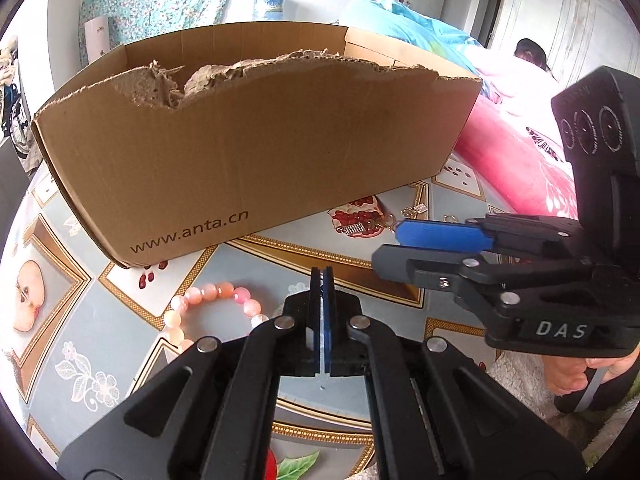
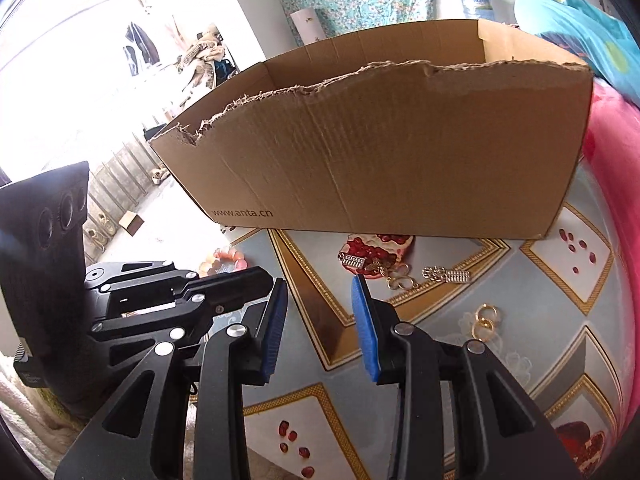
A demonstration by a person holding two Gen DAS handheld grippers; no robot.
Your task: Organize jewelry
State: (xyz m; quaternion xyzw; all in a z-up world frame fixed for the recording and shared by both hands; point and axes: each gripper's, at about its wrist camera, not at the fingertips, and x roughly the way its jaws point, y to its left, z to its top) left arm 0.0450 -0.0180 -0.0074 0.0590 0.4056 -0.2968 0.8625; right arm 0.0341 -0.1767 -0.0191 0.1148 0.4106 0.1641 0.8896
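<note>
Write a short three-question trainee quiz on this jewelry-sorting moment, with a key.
1. True or false: the left gripper has its fingers pressed together.
2. Where does the pink beaded bracelet lie? A) inside the torn brown cardboard box B) on the patterned tablecloth in front of the box C) between the right gripper's fingers
3. What lies between the right gripper's blue-padded fingers?

Key: 1 true. 2 B. 3 Nothing; they stand apart above the tablecloth, short of the silver comb-shaped earrings.
</note>
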